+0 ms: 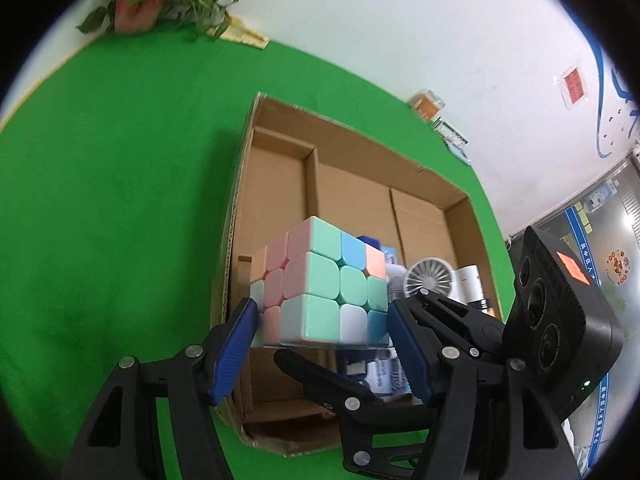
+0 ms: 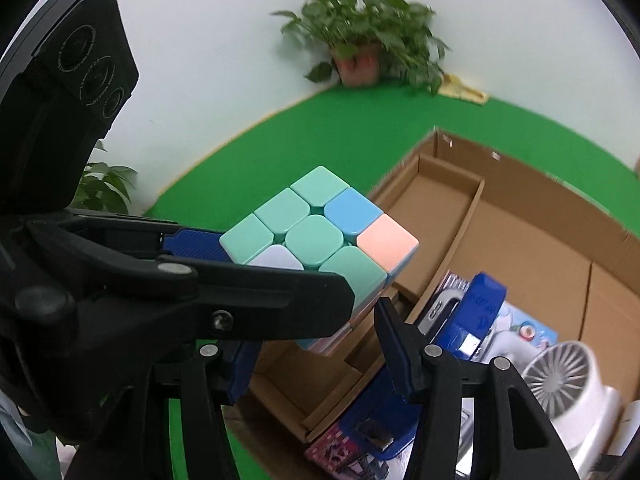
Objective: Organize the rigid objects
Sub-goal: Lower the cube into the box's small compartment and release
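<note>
Holding a pastel puzzle cube (image 1: 324,284) between its blue pads (image 1: 236,350), the left gripper (image 1: 324,344) is clamping it at centre frame in the left wrist view, above the near end of an open cardboard box (image 1: 460,200). The cube is showing mostly mint-green squares, with pink, pale blue and peach ones. In the right wrist view the same cube (image 2: 320,232) is sitting mid-frame, with the left gripper's black arm crossing in from the left edge. The right gripper (image 2: 316,364) is standing with its fingers apart and nothing between them, low in that frame.

Surface: a green cloth (image 1: 100,200) is covering the table and filling the left half of the left view. The box is lying on it, with a cardboard divider (image 2: 460,240) walling off a narrow compartment along one side. A white fan (image 2: 560,376) and blue packaged items (image 2: 480,320) are lying in the box's near end.

Room: a white wall (image 1: 400,20) is running behind the table. A potted plant (image 2: 360,52) is standing at the far edge, upper centre of the right view. A red notice (image 1: 574,82) is hanging on the wall, upper right of the left view.
</note>
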Motion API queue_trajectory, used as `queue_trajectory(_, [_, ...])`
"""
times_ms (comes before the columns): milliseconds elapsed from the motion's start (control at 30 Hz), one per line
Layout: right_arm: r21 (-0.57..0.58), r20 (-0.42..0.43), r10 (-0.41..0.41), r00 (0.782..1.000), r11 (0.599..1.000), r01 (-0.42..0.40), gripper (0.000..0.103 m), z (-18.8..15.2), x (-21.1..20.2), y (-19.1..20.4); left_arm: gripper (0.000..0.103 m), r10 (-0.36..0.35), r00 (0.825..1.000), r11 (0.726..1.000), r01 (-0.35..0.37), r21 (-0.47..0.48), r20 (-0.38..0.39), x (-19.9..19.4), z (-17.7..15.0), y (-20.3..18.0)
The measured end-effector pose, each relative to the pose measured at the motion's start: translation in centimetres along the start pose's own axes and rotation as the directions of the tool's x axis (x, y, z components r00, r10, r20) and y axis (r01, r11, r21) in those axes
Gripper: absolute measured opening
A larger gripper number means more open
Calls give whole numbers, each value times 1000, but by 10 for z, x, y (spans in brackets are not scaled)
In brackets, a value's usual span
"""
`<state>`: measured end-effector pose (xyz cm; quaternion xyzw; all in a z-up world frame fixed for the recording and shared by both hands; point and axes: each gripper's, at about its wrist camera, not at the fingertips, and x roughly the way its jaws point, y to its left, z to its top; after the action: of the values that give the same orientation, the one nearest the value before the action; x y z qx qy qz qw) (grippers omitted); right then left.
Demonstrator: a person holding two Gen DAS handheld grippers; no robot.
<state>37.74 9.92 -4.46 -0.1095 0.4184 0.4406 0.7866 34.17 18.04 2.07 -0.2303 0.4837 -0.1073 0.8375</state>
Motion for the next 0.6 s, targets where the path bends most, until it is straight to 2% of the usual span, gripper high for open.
queue_trajectory(33, [7, -19, -13, 1000, 1000, 13, 53, -2, 7, -3, 55, 5, 1000, 1000, -5, -2, -8, 4, 0, 2])
queue_trajectory(100, [1, -35, -44, 998, 999, 44, 53, -4, 18, -6, 54, 17, 1000, 1000, -17, -17, -1, 5, 0, 5])
queue_trajectory(133, [-12, -24, -61, 998, 998, 61, 57, -9, 13, -3, 57, 51, 998, 998, -50, -27, 38, -1, -2, 5])
queue_trajectory(200, [-23, 19, -104, 994, 994, 104, 71, -20, -7, 2, 60, 139, 978, 990, -139, -14, 158, -24, -8, -3])
queue_trajectory(233, [-19, 56, -132, 990, 991, 134, 83, -25, -23, 4, 68, 169, 960, 985, -174, 2, 224, -38, -15, -10])
queue_trajectory(267, [-6, 107, -159, 981, 987, 160, 88, -35, -42, 6, 80, 199, 932, 977, -214, 19, 304, -56, -27, -21])
queue_trajectory(300, [11, 159, -186, 970, 982, 186, 95, -48, -63, 8, 83, 215, 913, 971, -239, 28, 345, -64, -34, -27])
queue_trajectory(367, [35, 223, -237, 946, 971, 235, 99, -76, -97, 12, 84, 253, 851, 942, -324, 80, 461, -85, -64, -50])
queue_trajectory(400, [60, 257, -298, 919, 954, 293, 102, -95, -115, 14, 84, 275, 816, 919, -379, 112, 509, -92, -83, -65])
queue_trajectory(467, [106, 276, -382, 882, 924, 367, 102, -125, -136, 14, 86, 286, 774, 887, -436, 149, 564, -92, -111, -84])
queue_trajectory(500, [118, 279, -401, 873, 916, 383, 102, -137, -143, 13, 86, 288, 762, 878, -452, 157, 580, -89, -130, -95])
queue_trajectory(533, [138, 274, -436, 857, 900, 414, 102, -152, -149, 12, 86, 285, 763, 877, -451, 163, 581, -86, -139, -100])
queue_trajectory(567, [167, 263, -474, 840, 880, 444, 102, -168, -155, 10, 86, 268, 774, 879, -440, 182, 574, -79, -155, -109])
queue_trajectory(600, [193, 253, -489, 835, 871, 452, 102, -179, -159, 8, 86, 254, 785, 880, -430, 202, 565, -71, -170, -118])
